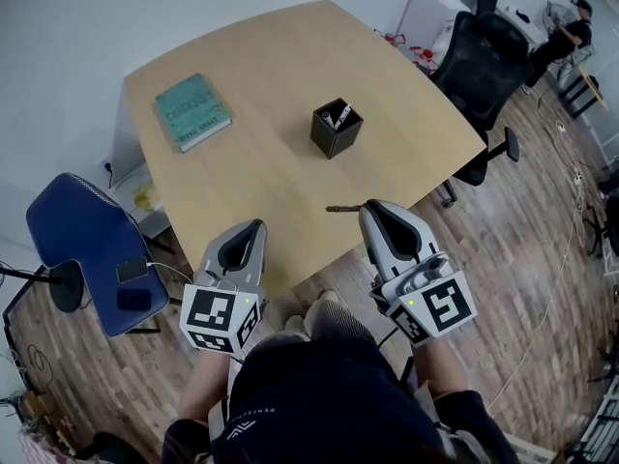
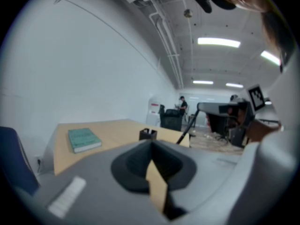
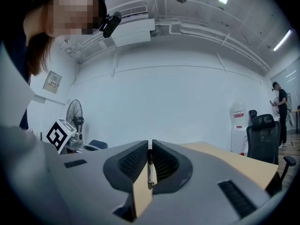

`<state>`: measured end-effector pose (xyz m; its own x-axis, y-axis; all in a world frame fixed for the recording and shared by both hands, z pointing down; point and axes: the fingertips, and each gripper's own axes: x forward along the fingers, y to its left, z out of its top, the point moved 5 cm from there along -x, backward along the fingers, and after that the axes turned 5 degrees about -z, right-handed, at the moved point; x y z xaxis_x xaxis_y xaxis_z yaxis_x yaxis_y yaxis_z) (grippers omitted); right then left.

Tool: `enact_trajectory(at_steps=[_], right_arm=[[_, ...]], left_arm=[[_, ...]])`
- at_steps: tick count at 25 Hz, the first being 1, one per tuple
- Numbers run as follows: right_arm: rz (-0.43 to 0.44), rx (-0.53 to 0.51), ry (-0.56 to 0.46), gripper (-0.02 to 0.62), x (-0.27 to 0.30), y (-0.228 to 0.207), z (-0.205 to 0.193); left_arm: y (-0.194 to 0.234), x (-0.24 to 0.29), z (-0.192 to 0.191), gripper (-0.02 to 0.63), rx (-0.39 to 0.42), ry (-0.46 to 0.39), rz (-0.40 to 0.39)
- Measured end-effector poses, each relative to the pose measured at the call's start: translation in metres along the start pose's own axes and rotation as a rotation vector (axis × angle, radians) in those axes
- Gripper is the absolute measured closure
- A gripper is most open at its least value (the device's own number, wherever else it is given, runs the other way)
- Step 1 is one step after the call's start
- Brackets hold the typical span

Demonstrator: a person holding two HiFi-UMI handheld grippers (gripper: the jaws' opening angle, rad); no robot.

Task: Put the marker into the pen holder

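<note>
Right gripper clamped on marker | left gripper closed, empty | we should tip marker upright over pen holder, upper centre of frame, before releasing.

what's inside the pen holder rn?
One light-barrelled pen leans inside the black pen holder, with its top end at the rim. The walls cover its lower part and the holder's floor, so anything shorter in there can't be seen.
</note>
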<state>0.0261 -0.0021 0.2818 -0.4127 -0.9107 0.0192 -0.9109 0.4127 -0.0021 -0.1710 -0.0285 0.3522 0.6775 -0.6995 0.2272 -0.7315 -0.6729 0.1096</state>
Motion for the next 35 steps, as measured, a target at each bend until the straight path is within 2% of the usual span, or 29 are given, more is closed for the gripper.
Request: enact_trajectory(at_steps=[5, 9, 21, 35], right_arm=[[0.011, 0.000, -0.013, 0.572, 0.022, -0.019, 0.001], [0.046, 0.001, -0.019, 0.572, 0.045, -0.038, 0.000], [0.150, 0.008, -0.005, 0.572, 0.112, -0.126, 0.012], [0.296, 0.029, 0.072, 0.572, 0.170, -0.181, -0.021]], left_arm=[[0.007, 0.017, 0.003, 0.600, 0.002, 0.003, 0.016], [0.019, 0.037, 0.007, 0.600, -0.006, 0.002, 0.064], [0.034, 0.122, 0.030, 0.600, -0.062, 0.015, 0.176], [0.038, 0.180, 0.024, 0.600, -0.127, 0.042, 0.299]])
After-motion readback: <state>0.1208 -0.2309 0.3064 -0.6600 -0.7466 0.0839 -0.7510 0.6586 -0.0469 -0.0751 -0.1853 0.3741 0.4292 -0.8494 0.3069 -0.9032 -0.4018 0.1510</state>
